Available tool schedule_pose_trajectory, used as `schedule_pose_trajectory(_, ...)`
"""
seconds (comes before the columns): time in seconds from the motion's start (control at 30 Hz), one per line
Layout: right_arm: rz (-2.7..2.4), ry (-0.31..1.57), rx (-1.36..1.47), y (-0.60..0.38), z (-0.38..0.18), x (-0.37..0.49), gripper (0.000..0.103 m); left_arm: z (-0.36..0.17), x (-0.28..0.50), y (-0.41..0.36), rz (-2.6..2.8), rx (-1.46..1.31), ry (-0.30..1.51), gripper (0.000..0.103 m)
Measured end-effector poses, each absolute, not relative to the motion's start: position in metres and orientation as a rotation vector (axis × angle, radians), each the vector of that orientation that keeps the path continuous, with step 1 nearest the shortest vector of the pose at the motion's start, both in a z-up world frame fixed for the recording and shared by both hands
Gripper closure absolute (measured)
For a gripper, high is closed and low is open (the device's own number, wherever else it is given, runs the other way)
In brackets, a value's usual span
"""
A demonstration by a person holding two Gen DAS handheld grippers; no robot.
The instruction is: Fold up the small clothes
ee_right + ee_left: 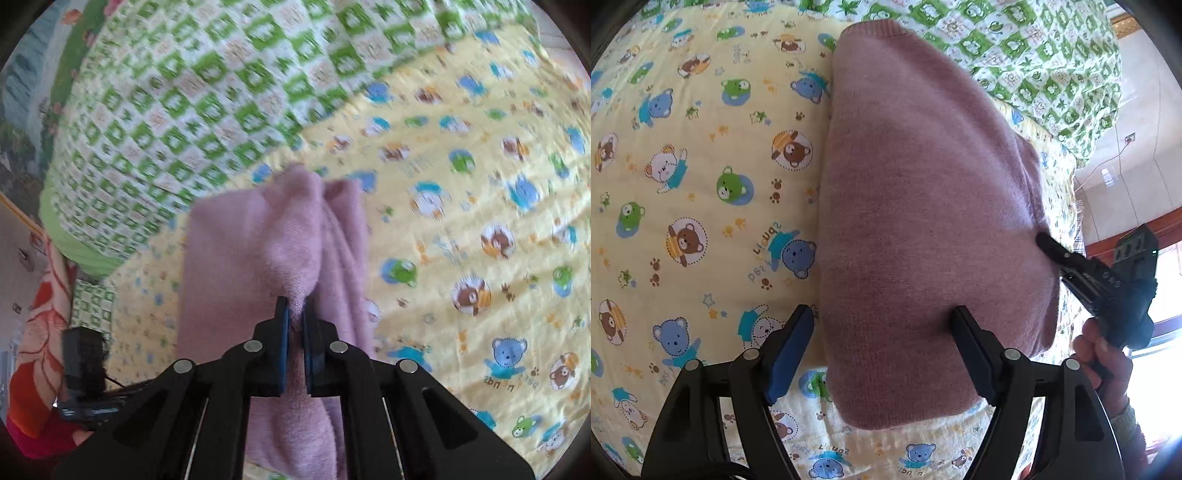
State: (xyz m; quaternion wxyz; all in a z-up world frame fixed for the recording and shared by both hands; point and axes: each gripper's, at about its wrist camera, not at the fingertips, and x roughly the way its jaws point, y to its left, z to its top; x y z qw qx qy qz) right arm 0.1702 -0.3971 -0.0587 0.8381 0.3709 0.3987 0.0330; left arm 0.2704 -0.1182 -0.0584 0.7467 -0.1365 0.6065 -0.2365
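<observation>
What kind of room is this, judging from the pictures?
Probably a bedroom at home: a pink sweater lies on a yellow bear-print sheet, a green-patterned quilt is bunched beside it, and a wall socket is behind.

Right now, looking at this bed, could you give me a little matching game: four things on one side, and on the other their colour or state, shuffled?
Things:
1. left tool
2. right tool
3. sweater
4. bedsheet

Descriptions:
A. yellow, printed with cartoon bears
B. pink knit, lying on the bed
C. pinched shut on a bunch of pink fabric
D. spread wide, one finger over the near edge of the knit

Pairs: 1-D, 2-C, 3-B, 4-A
</observation>
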Motion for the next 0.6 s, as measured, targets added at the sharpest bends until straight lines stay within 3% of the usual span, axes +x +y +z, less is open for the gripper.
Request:
schedule_pose_trajectory(0.17,0.036,0.848,0.788,-0.394,-0.081,0.165,0.096,-0.067,0.272,-0.122,-0.507,-0.305,1.34,0.017)
schedule_pose_trajectory(0.5,-0.031,0.866,0.774,-0.39,-0.078,0.167,0.095,-0.073,0.272,-0.124,-0.499,-0.334,1.357,0.016)
schedule_pose_trajectory(0.6,-0.026,0.854,0.752,-0.386,-0.065,0.164,0.086,-0.075,0.273,-0.119,-0.497,-0.341,1.359,0.016)
